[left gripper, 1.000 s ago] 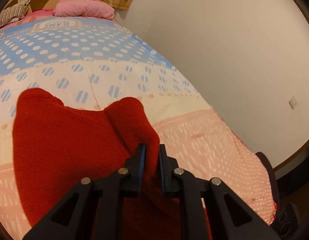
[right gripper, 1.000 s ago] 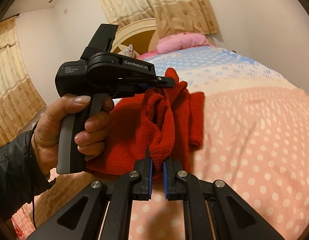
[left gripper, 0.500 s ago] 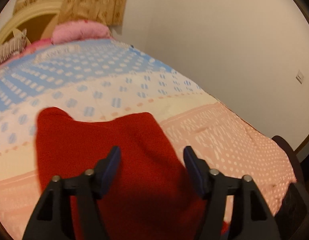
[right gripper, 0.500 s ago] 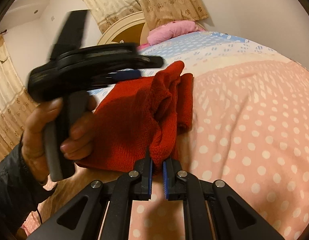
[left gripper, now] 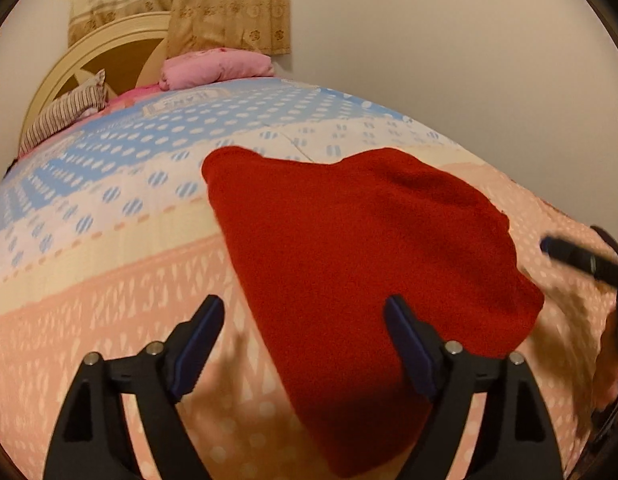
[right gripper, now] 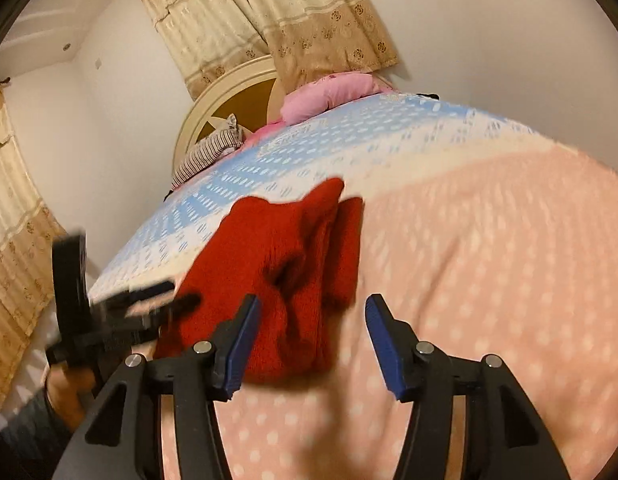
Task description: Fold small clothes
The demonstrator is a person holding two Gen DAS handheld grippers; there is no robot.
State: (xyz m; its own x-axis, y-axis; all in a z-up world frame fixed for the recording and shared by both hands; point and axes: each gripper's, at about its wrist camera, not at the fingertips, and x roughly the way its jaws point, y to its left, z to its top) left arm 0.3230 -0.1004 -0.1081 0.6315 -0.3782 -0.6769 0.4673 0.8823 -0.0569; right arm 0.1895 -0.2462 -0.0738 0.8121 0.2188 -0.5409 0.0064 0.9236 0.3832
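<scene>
A small red knit garment (left gripper: 361,264) lies folded on the bed; it also shows in the right wrist view (right gripper: 285,280), with a fold ridge down its middle. My left gripper (left gripper: 305,328) is open and empty, held above the garment's near edge. My right gripper (right gripper: 311,332) is open and empty, just above the garment's near end. The left gripper appears blurred at the left of the right wrist view (right gripper: 121,312). The tip of the right gripper shows at the right edge of the left wrist view (left gripper: 577,258).
The bed has a dotted cover, pink (right gripper: 489,280) near me and blue (left gripper: 189,132) farther off. A pink pillow (left gripper: 217,68) and a striped pillow (left gripper: 65,114) lie by the round headboard (right gripper: 229,96). Curtains and a plain wall (left gripper: 449,40) stand behind.
Both grippers opened and let go of the red garment, the left first, then the right. The garment dropped flat onto the bed. Both grippers pulled back from it.
</scene>
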